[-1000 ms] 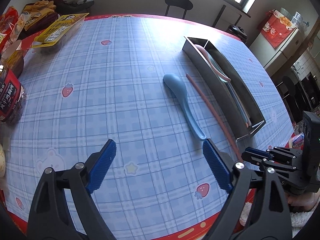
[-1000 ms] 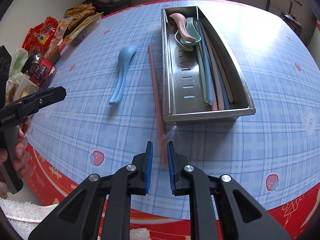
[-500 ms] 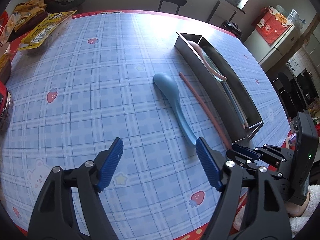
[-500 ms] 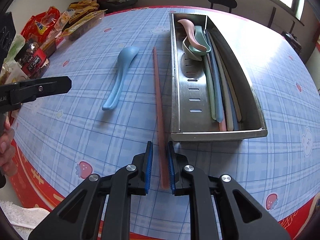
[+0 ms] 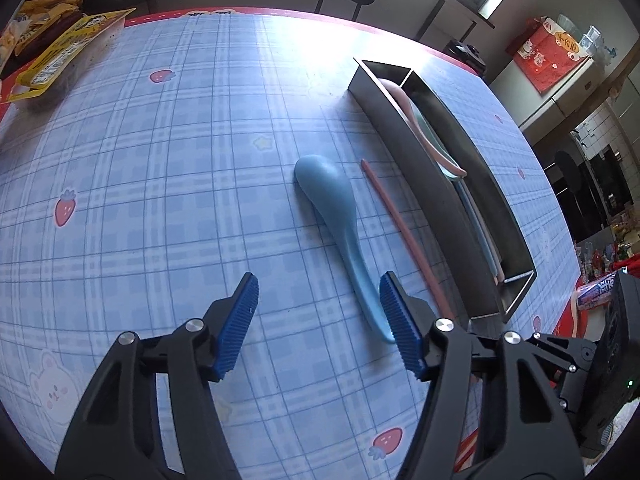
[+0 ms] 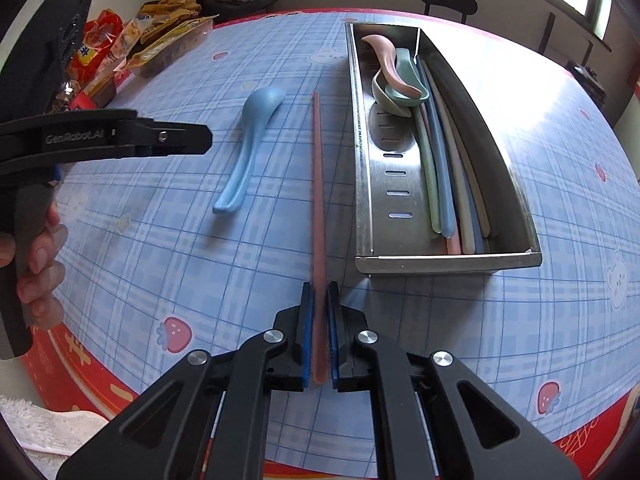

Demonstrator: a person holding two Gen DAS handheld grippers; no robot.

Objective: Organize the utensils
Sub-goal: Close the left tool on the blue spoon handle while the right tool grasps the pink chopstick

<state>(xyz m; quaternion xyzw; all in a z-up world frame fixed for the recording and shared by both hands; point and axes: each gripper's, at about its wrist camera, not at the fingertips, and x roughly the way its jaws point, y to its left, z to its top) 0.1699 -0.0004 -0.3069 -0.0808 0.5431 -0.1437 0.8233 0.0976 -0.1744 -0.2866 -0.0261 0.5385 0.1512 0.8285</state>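
Two utensils lie loose on the desk (image 6: 560, 184) right now, a blue spoon (image 6: 248, 136) and a pink chopstick (image 6: 319, 184), side by side and apart from each other on the blue plaid cloth, just left of the steel tray (image 6: 362, 168) in the right wrist view. The right tongs (image 6: 319, 332) are clamped on the near end of the pink chopstick, both blue pads pressed flat against it, and the rest of the stick runs forward along the cloth beside the tray's long wall, not touching it as far as I can see. Over on the other side, the left tongs (image 5: 316, 324) have just been closing and stand roughly half open, with nothing gripped; the right-hand pad (image 5: 400, 332) sits just beside the spoon's handle end, and the spoon (image 5: 332, 216) lies off to that side rather than squarely in the gap. Whether that pad touches the handle, I can't tell. A hand (image 6: 38, 256) wraps the left tool's grip at the edge of the right wrist view. Inside the tray, a pink spoon (image 6: 390, 64) rests on a green spoon (image 6: 404, 88) at the far end, with several pastel chopsticks (image 6: 444, 184) lined along its length. Snack packets (image 6: 160, 36) crowd the far left corner of the desk.
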